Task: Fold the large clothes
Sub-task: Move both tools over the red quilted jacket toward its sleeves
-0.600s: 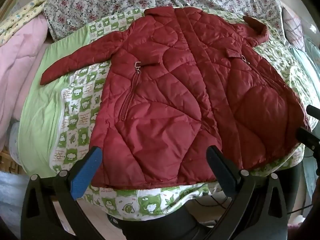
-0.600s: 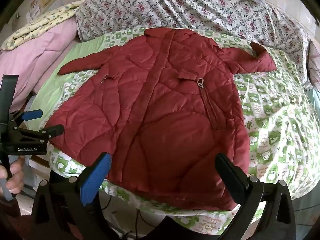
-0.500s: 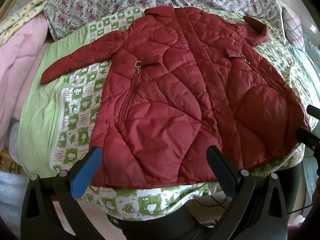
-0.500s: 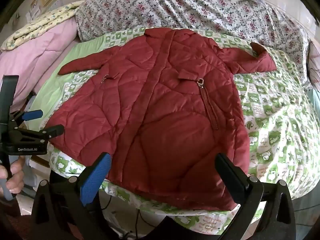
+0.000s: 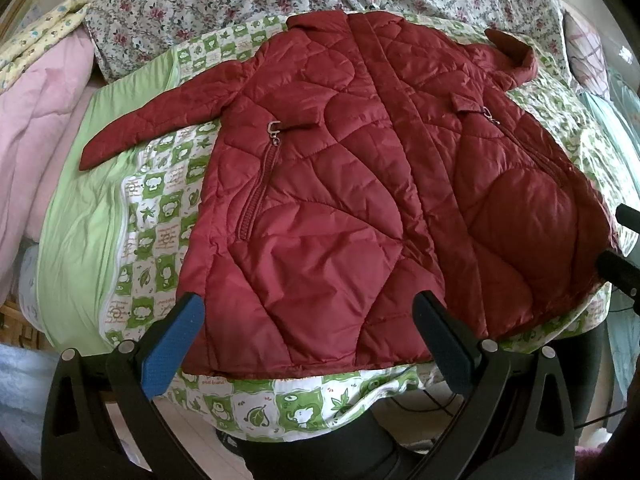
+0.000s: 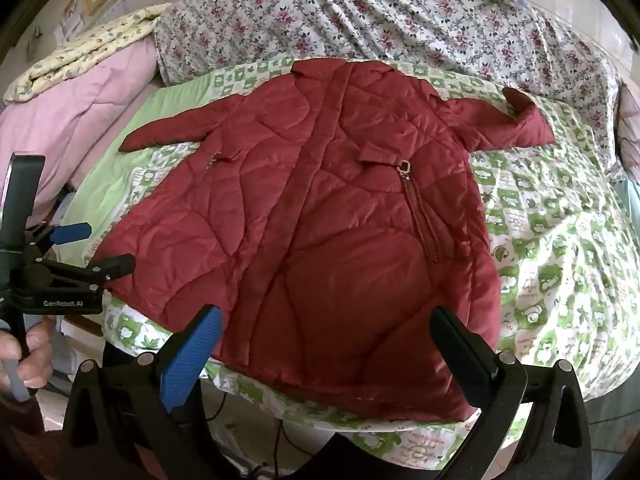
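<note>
Both grippers hang over the near edge of the bed with their jaws spread as wide as they go and nothing between them. From its own camera the left gripper (image 5: 308, 326) fills the bottom of the frame, one blue pad at lower left and one dark pad at lower right, framing the hem of the red quilted jacket (image 5: 360, 184) without touching it. The right gripper (image 6: 326, 344) shows the same way in its own view, and there the left gripper also appears at the left edge, gripped by a hand (image 6: 24, 356) at lower left.

The jacket lies flat and front up on a green-and-white patterned blanket (image 6: 552, 248), zipped or buttoned shut down the middle. Its long axis runs from the bottom of the frame to the top: hem nearest the grippers, collar pointing away toward the floral bedspread (image 6: 360, 12) along the upper part of the picture. One sleeve stretches out to the left onto a plain green cloth (image 5: 80, 216); the other reaches to the upper right, its cuff curled up. Each front panel has a slanted zip pocket with a metal pull. A pink quilt (image 6: 76, 112) is heaped at the far left.
</note>
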The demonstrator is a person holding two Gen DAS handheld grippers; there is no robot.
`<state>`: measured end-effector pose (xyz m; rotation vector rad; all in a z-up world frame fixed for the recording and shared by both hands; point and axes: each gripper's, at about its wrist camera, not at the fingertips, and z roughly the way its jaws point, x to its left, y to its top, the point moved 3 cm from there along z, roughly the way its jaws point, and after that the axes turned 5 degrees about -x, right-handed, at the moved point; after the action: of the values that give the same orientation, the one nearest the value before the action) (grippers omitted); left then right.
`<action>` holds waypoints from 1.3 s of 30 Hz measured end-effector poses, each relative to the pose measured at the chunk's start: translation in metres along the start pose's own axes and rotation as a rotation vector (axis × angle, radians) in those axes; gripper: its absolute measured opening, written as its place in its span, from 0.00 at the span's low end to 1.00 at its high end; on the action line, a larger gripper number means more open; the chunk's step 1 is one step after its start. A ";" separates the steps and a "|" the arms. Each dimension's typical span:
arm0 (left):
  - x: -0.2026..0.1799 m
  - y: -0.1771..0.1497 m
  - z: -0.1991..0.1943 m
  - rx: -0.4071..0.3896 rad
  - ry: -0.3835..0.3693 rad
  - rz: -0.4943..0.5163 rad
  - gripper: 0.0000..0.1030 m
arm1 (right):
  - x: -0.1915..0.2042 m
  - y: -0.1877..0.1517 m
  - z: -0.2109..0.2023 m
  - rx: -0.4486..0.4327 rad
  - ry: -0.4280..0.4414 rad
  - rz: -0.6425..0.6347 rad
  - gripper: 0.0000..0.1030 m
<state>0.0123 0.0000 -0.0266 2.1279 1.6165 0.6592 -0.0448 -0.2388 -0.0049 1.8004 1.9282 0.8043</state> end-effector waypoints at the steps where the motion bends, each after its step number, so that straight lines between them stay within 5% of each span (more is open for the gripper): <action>1: 0.000 0.000 0.000 0.000 0.000 0.000 1.00 | 0.000 0.001 0.000 -0.001 0.001 0.000 1.00; 14: 0.000 0.001 0.012 0.012 -0.009 0.001 1.00 | -0.003 0.003 0.004 -0.002 0.020 0.004 1.00; 21: 0.000 0.002 0.018 0.105 -0.030 0.005 1.00 | -0.003 0.005 0.007 0.002 0.024 0.005 1.00; 39: 0.002 0.016 0.040 0.067 -0.011 0.003 1.00 | -0.021 0.021 0.022 -0.001 0.027 0.035 1.00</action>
<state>0.0487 -0.0034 -0.0496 2.1776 1.6517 0.6017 -0.0130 -0.2558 -0.0106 1.8362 1.9181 0.8449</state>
